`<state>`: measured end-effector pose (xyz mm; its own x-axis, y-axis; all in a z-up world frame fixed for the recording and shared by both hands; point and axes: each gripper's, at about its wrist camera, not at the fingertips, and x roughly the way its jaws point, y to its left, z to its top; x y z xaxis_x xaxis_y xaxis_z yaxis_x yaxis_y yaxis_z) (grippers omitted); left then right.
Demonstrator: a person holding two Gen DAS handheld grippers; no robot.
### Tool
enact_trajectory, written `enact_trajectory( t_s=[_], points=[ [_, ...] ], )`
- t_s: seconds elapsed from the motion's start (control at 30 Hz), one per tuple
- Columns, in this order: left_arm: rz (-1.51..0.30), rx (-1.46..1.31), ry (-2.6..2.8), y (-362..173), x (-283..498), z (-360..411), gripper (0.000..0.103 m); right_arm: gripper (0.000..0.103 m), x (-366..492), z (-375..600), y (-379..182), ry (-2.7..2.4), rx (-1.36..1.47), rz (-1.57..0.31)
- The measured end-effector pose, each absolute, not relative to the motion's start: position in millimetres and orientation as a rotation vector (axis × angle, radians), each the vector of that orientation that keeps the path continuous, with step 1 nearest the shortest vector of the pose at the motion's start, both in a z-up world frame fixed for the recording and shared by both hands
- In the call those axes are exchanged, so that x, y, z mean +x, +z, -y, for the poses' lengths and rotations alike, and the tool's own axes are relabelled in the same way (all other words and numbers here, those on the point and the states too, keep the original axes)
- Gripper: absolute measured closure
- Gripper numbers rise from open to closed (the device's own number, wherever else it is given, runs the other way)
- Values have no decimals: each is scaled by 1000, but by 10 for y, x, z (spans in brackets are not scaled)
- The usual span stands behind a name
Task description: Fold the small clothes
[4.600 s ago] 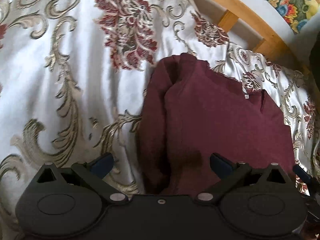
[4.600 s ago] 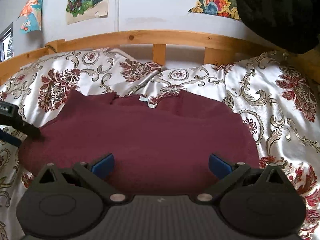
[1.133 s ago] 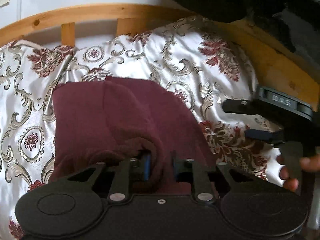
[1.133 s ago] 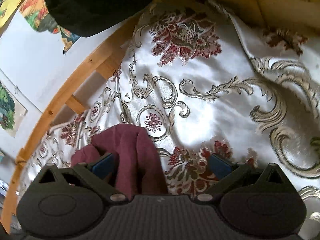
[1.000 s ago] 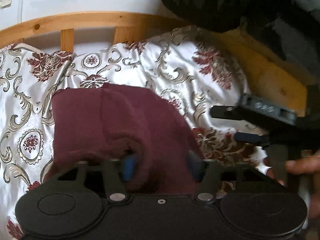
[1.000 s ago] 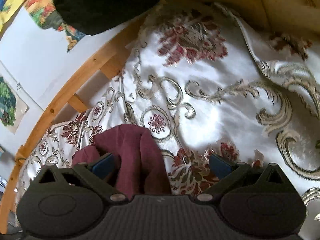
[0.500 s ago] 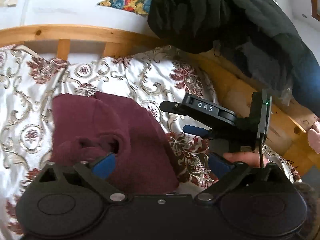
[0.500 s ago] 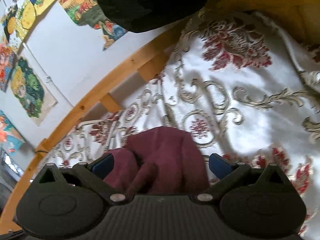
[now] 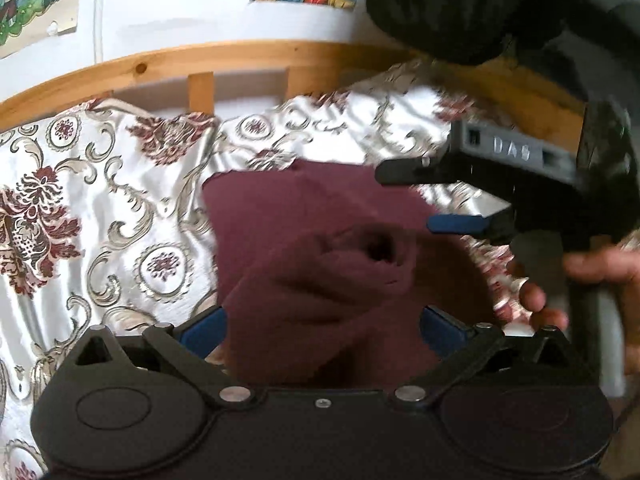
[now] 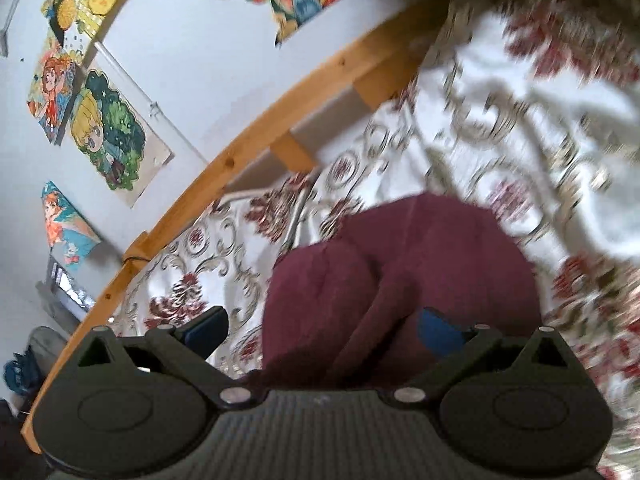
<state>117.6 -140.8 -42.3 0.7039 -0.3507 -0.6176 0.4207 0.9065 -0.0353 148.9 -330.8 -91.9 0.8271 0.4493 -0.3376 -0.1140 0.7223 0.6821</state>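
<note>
A maroon garment [image 9: 320, 248] lies folded in a bundle on the patterned satin bedspread [image 9: 100, 184]; a rolled sleeve opening faces up near its middle. My left gripper [image 9: 322, 326] is open just in front of the bundle, its blue pads either side of the cloth and not closed on it. The right gripper [image 9: 444, 196] shows in the left wrist view at the right, hand-held, jaws apart above the garment's right edge. In the right wrist view the garment [image 10: 400, 276] lies under my open right gripper [image 10: 324, 330], with nothing between the pads.
A wooden bed rail [image 9: 240, 60] runs behind the bedspread, with a white wall and cartoon posters [image 10: 108, 132] beyond. A dark jacket [image 9: 460, 4] hangs at the upper right. A hand [image 9: 568, 280] holds the right gripper's handle.
My left gripper let go of the maroon cloth and opened wide, then turned left. The right gripper stayed open and swung over the bundle. Both views are blurred by motion.
</note>
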Motion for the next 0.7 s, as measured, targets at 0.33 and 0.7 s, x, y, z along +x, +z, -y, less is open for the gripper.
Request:
enact_trajectory(
  t_s=[0.33, 0.7],
  points=[
    [-637, 145, -464, -561, 1291, 1374, 24, 0, 1789, 3187, -1171, 309, 780, -616],
    [-568, 174, -584, -597, 1076, 1557, 33, 30, 1866, 3229, -1132, 248, 741, -564]
  ],
)
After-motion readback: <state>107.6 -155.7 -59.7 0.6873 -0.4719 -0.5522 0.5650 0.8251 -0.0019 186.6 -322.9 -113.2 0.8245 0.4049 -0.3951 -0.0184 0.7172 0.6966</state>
